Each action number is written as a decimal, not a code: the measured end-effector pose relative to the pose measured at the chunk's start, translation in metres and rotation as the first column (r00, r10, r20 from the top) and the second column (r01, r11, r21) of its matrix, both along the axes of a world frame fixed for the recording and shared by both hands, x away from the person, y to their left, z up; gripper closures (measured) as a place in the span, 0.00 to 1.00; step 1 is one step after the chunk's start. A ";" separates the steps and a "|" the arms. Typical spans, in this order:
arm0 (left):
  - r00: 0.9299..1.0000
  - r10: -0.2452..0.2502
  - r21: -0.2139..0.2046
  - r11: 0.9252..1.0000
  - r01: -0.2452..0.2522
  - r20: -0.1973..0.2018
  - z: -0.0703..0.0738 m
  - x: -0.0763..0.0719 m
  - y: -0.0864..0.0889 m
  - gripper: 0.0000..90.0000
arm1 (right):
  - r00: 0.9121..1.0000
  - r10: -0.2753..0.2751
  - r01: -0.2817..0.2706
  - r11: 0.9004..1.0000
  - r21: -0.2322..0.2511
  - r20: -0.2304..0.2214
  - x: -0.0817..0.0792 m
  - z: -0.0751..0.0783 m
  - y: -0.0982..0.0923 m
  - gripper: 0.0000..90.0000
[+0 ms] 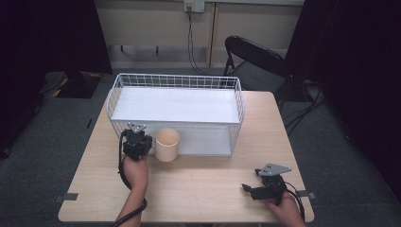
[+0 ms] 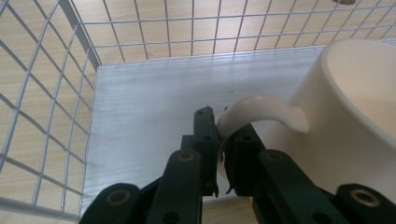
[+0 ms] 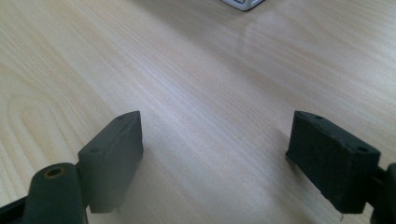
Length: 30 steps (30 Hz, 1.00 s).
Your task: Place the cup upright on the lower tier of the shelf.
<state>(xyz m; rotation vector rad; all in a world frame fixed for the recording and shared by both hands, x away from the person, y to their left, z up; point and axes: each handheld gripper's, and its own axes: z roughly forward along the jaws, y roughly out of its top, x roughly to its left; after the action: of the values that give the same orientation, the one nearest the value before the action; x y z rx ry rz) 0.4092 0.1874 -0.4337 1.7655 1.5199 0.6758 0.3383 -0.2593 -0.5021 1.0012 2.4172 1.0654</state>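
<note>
I find a cream mug [image 1: 167, 144] of smooth, matte finish, round and open-topped, standing upright at the near left corner of a white wire basket [image 1: 142, 81]. In the high view I cannot tell whether the mug stands inside the basket's front edge or just before it on the table; the left gripper view puts it over the basket's pale grey floor panel [image 2: 149, 112], which is finely ribbed. The basket is rectangular, its walls a grid of thin white wire. It rests on a table [image 1: 198, 189] of light wood-grain laminate with rounded corners.

My left tool [image 1: 137, 142] sits directly to the left of the mug, touching it. In the left gripper view its black jaws are pressed together on the mug's handle [image 2: 261, 112], a curved, glossy cream loop that passes between the pads; the mug body lies to the right of the jaws.

My right tool [image 1: 263, 188] lies low at the near right of the table, well apart from mug and basket. In the right gripper view its two blunt black pads [image 3: 116, 154] stand spread wide, with bare wood grain between them.
</note>
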 end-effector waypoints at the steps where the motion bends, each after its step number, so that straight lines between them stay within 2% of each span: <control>1: 1.000 0.001 0.007 1.000 -0.001 -0.001 -0.001 0.000 0.000 0.93 | 1.000 0.000 0.000 1.000 0.000 0.000 0.000 0.000 0.000 0.19; 20: 0.999 0.039 0.014 0.999 -0.039 0.017 -0.004 0.001 0.003 0.92 | 1.000 0.002 -0.002 1.000 0.000 0.000 0.000 0.000 0.000 0.19; 30: 0.999 0.040 -0.013 0.999 -0.040 0.007 -0.008 -0.002 0.007 0.92 | 1.000 0.003 -0.003 1.000 0.000 0.000 0.000 0.000 0.000 0.19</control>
<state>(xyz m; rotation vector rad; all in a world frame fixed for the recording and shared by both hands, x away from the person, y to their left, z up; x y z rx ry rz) 0.4068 0.1948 -0.4418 1.7258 1.5547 0.6902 0.3380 -0.2593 -0.5021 0.9985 2.4196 1.0663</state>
